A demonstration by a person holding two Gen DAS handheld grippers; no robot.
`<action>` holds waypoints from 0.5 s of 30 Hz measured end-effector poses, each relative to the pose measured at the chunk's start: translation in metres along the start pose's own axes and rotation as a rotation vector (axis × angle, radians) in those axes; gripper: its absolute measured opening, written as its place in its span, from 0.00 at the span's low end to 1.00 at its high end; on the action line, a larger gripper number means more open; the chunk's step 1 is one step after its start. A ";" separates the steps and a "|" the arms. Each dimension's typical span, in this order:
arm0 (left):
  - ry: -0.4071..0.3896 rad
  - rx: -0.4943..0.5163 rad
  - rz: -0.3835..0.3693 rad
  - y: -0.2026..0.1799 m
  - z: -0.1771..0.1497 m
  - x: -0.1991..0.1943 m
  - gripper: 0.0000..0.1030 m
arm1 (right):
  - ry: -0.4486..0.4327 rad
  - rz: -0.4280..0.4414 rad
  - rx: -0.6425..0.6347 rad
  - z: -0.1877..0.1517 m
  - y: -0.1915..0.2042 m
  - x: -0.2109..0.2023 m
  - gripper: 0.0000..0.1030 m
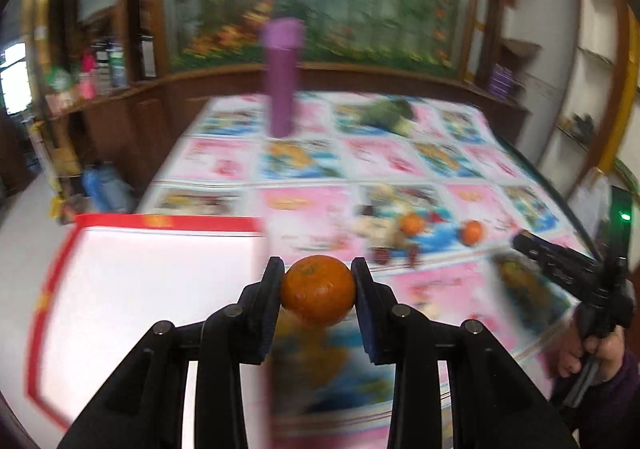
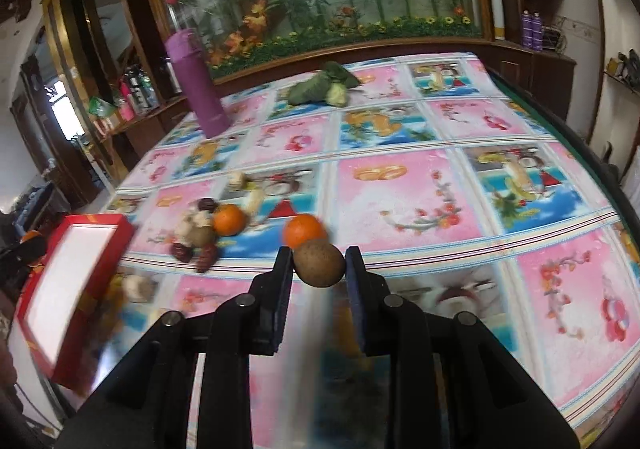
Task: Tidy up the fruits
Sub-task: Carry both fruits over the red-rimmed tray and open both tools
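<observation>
1. Here, left gripper: closed on an orange, pinched between both pads, raised beside the right edge of the red box.
2. Right gripper: closed on a brown round fruit, gripped at both sides above the tablecloth.
3. Red box: open, white inside, red rim, at the left end of the table; blurred in both views.
4. Second orange: on the cloth, just behind the brown fruit in the right wrist view.
5. Third orange: touching a small heap of mixed fruit, with dark red pieces at its near edge.
6. Purple flask: upright, far left part of the table.
7. Green leafy vegetable: lying near the far edge, well apart from the heap.
8. Hand: at the right edge of the left wrist view, wrapped round the grip of the other gripper.
9. Tablecloth: pink and blue picture squares, covering the table.
</observation>
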State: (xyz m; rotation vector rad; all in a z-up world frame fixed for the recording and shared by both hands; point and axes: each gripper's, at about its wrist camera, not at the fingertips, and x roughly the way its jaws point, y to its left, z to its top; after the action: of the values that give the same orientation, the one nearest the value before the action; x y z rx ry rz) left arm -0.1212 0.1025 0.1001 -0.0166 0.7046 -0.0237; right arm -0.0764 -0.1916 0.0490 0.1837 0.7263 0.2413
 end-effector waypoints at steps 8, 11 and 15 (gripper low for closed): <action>0.012 -0.135 0.231 0.100 -0.034 -0.020 0.33 | 0.064 0.261 -0.147 -0.007 0.140 0.009 0.28; 0.043 -0.200 0.275 0.130 -0.052 -0.019 0.33 | 0.105 0.350 -0.228 -0.015 0.198 0.014 0.28; 0.066 -0.224 0.324 0.149 -0.066 -0.016 0.33 | 0.164 0.406 -0.331 -0.033 0.264 0.024 0.28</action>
State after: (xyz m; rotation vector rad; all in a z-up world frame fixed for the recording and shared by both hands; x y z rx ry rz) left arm -0.1741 0.2515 0.0567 -0.1169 0.7666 0.3672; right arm -0.1216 0.0705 0.0753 -0.0074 0.7960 0.7651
